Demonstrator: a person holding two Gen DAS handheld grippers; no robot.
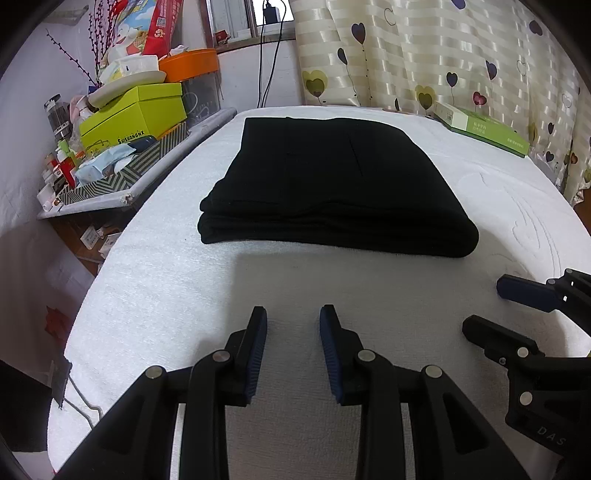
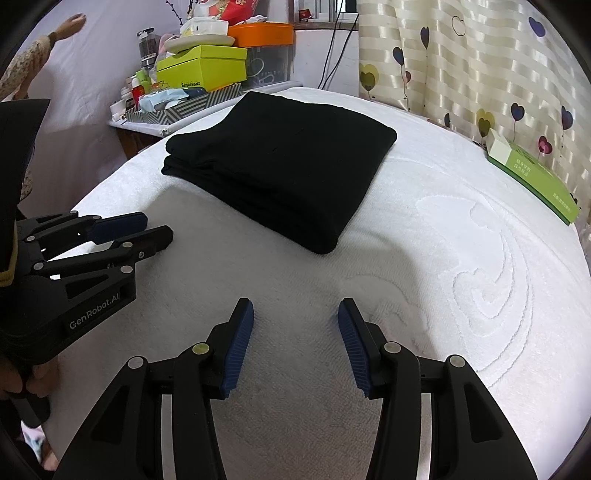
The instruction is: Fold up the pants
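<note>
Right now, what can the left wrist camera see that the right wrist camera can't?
Only the left wrist view shows the black charger plugged in up on the windowsill and small boxes on the floor under the side table. Only the right wrist view shows a hand holding the left gripper and a plush toy by the wall. Both show the folded black pants on the white towel, the yellow-green box, the green box, the heart curtain, and both grippers open, the right gripper empty too.

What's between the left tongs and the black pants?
Only bare white towel lies between the left tongs and the folded pants, seen in the left wrist view.
</note>
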